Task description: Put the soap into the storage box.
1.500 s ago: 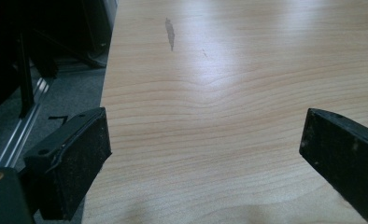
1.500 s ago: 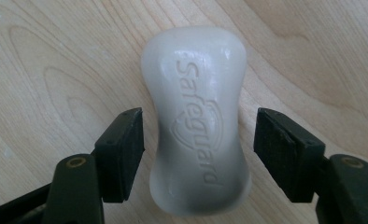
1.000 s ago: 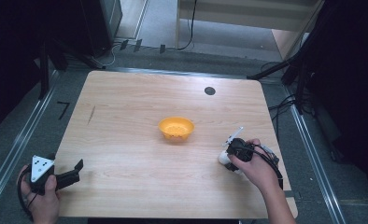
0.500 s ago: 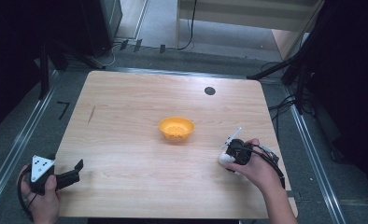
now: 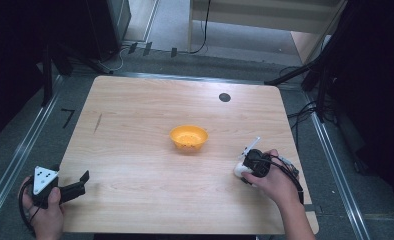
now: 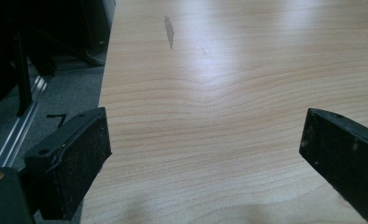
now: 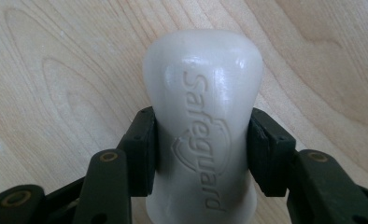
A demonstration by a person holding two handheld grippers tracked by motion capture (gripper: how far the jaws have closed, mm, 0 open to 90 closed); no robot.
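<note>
White and waxy, the bar of soap (image 7: 201, 135) is seen in the right gripper view lying flat on the wooden bench (image 5: 135, 130), its embossed "Safeguard" face turned up. In the high view it sits near the bench's right front part, well apart from the orange bowl (image 5: 188, 137) that stands near the middle. The right gripper (image 7: 201, 149) is clamped on the bar across its narrowed waist, one black pad pressed to each long side, with the rounded end jutting out beyond the pads (image 7: 142, 149). The jaws have just been closing onto it.

The bar is judged to be stiff, fairly dense for its size and smooth-skinned; dry soap of this kind is likely to slide if squeezed on its curved shoulders, and a hard pinch could dent or mark the surface. The waist is therefore judged the soundest place to be held, since the wider ends on either side should keep the bar from slipping along the pads. A level lift is advised, as a tilt could let the heavier end swing.

The left gripper (image 5: 70, 190) is held at the bench's left front corner, its jaws wide apart with nothing between them.
</note>
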